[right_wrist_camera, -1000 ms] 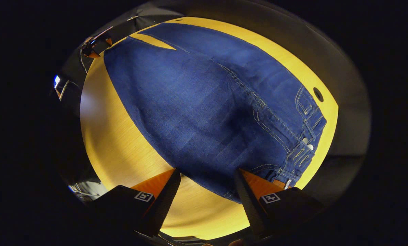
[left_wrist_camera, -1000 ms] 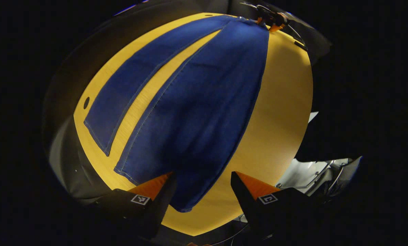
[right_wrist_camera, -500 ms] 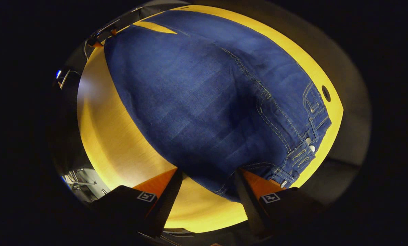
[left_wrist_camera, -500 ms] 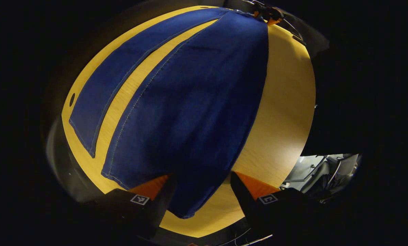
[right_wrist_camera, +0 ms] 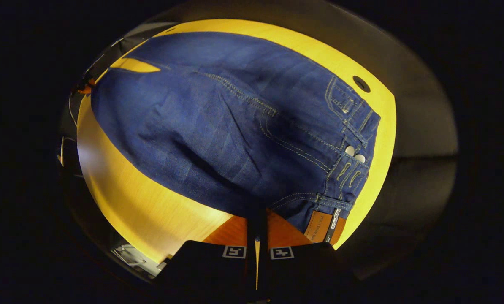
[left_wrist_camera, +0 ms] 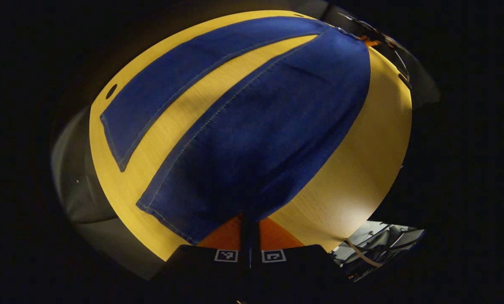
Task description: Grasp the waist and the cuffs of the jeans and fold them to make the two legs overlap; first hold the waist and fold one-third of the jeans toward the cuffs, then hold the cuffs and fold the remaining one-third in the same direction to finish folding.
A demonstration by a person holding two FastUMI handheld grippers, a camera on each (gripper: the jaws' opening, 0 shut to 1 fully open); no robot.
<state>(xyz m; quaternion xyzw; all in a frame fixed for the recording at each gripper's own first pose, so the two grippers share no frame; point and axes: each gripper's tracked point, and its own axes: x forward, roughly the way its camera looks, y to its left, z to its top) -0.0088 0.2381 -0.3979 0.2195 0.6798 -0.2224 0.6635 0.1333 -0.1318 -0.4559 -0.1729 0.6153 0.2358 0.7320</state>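
Jeans (left_wrist_camera: pixel 252 126) in both closed tongs (left_wrist_camera: pixel 250 219)

Both grippers' fingers (left_wrist_camera: pixel 235 230) (right_wrist_camera: pixel 277 230) have closed onto the jeans (left_wrist_camera: pixel 252 139)

Item: blue jeans (left_wrist_camera: pixel 252 126) | Pose: spread flat on bench, legs apart | Near cuff edge and waist (right_wrist_camera: pixel 340 169) edge lifted slightly.

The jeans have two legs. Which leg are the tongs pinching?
The near, wide leg: its cuff corner runs down into the closed left tongs. The far leg lies flat on the table, apart across a bare strip.
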